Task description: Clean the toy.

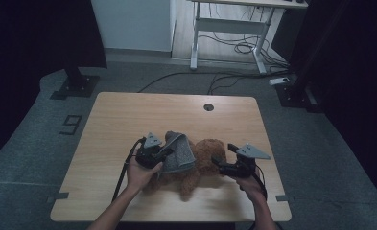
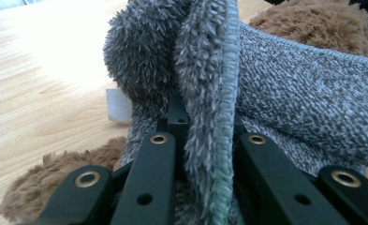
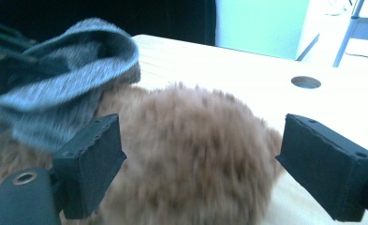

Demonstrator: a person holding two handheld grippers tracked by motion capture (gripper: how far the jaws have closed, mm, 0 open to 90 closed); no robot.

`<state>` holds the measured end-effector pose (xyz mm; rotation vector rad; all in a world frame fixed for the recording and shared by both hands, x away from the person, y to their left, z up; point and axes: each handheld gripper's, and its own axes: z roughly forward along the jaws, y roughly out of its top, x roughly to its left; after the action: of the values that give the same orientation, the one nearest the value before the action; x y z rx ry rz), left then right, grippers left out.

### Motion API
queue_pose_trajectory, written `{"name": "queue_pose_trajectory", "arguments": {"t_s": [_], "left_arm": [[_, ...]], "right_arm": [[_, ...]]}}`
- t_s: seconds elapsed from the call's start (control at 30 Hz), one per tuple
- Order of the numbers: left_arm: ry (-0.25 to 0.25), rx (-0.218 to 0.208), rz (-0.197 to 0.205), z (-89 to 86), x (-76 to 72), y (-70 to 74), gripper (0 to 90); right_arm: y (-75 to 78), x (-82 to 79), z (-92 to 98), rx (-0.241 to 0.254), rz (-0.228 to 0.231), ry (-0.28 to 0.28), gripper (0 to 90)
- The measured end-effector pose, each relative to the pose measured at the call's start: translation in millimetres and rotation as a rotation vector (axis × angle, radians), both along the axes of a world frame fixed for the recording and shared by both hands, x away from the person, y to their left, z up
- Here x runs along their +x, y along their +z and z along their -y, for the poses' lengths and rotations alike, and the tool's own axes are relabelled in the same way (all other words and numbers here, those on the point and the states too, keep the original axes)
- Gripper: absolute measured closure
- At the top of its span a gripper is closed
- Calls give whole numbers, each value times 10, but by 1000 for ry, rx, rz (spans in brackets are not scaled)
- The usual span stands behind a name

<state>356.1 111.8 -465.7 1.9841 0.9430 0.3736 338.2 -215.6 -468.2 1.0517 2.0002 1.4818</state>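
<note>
A brown teddy bear (image 1: 200,165) is seen lying low in the frame's centre on the table (image 1: 128,115). Its grey cloth (image 1: 179,153) is clamped by the left gripper (image 1: 163,154). The right gripper (image 1: 216,161) is spread wide, nothing gripped.

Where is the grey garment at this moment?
In the high view the grey garment lies over the left part of the brown teddy bear, its edge pinched in the left gripper.
</note>
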Motion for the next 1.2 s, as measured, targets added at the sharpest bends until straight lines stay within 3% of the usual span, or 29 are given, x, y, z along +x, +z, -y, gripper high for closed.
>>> {"name": "queue_pose_trajectory", "arguments": {"t_s": [0.03, 0.13, 0.17, 0.2, 0.23, 0.27, 0.3, 0.33, 0.37, 0.67, 0.7, 0.8, 0.87, 0.93, 1.0, 1.03, 1.07, 1.2], "left_arm": [[-2, -1, 1, -3, -26, -13, 810], [-7, -5, 2, -10, -50, -21, 811], [-10, -8, 5, -17, -74, -32, 811], [-10, -8, 5, -17, -74, -32, 811], [-16, -19, 3, -27, -97, -50, 811], [-16, -19, 3, -27, -97, -50, 812], [-23, -31, 1, -37, -123, -70, 812], [-23, -31, 1, -37, -123, -70, 812], [-27, -36, 0, -41, -138, -79, 812], [-73, -74, -9, -55, -306, -118, 814], [-77, -82, -16, -42, -334, -112, 814], [-76, -71, -7, -27, -359, -108, 814], [-74, -68, -5, -23, -359, -109, 814], [-71, -69, -9, -20, -335, -110, 814], [-65, -61, -9, -3, -300, -110, 815], [-55, -55, -7, 23, -258, -111, 815], [-55, -55, -7, 23, -258, -111, 815], [-33, -41, 9, 57, -171, -106, 816]], "right_arm": [[54, 119, -70, -15, -25, -1, 109], [63, 236, -127, -36, -61, 1, 90], [23, 325, -172, -56, -111, 9, 68], [23, 325, -172, -56, -111, 9, 68], [-56, 369, -205, -89, -168, 12, 15], [-56, 369, -205, -89, -168, 12, 15], [-131, 376, -189, -74, -216, 18, 0], [-131, 376, -189, -74, -216, 18, 0], [-197, 364, -156, -53, -256, 25, 0], [-426, 286, -100, -33, -368, 70, 0], [-507, 277, -92, -20, -435, 95, 0], [-572, 248, -89, -6, -433, 111, 21], [-582, 216, -78, 5, -406, 119, 69], [-572, 180, -90, -9, -354, 124, 164], [-569, 170, -98, -16, -339, 124, 204], [-561, 159, -117, -37, -292, 120, 284], [-561, 159, -117, -37, -292, 120, 284], [-553, 148, -182, -83, -211, 86, 357]]}}
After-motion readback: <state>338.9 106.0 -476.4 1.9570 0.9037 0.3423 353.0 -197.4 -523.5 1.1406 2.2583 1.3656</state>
